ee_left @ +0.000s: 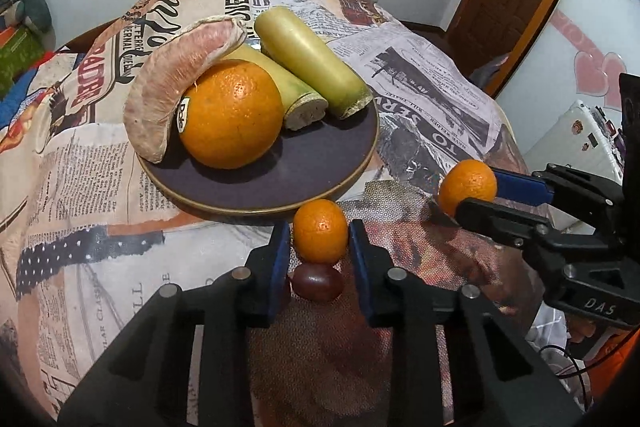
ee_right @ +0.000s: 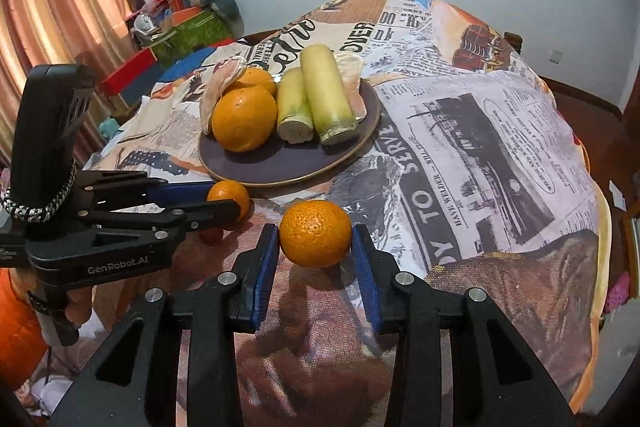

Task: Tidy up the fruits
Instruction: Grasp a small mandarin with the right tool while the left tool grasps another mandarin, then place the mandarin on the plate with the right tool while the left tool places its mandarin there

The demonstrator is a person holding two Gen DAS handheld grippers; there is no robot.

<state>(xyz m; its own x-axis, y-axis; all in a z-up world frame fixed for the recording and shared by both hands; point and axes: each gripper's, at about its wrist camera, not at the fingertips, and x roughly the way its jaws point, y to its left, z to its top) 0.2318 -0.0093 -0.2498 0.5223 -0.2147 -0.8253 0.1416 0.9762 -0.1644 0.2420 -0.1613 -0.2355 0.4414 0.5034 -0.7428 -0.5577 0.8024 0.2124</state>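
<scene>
The pick-up step is judged to be in hand: 2 small mandarins are being taken, 1 per gripper, for transfer to the plate (ee_left: 256,195).

Left gripper (ee_left: 320,239): the left mandarin (ee_left: 320,231) is being bracketed by the blue pads. In the left wrist view slight gaps are being shown on both sides, so a firm clamp cannot be confirmed; the jaws are recorded as parted around the fruit. A dark red, glossy, oval fruit (ee_left: 317,283) is lying directly at 6 o'clock of this mandarin, touching it, on the tabletop (ee_left: 100,187).

Right gripper (ee_right: 315,239): the right mandarin (ee_right: 315,233) is being held between the pads, both appearing to touch its skin. Whether it is lifted or resting on the cloth cannot be told.

The plate is lying at 12 o'clock of both grippers. It is being occupied by a large orange (ee_left: 230,113) bearing a sticker, 2 pale yellow-green cylindrical stalks (ee_left: 312,65) with fibrous cut ends, and a curved pink pomelo segment (ee_left: 168,87) with a dry, papery membrane. Bare plate is being left at its 6 o'clock side.

The next move is judged to call for closure on the left mandarin without catching the red fruit, then a lift over the raised rim. The mandarins are round, dimpled and yielding; light pressure is advised.
</scene>
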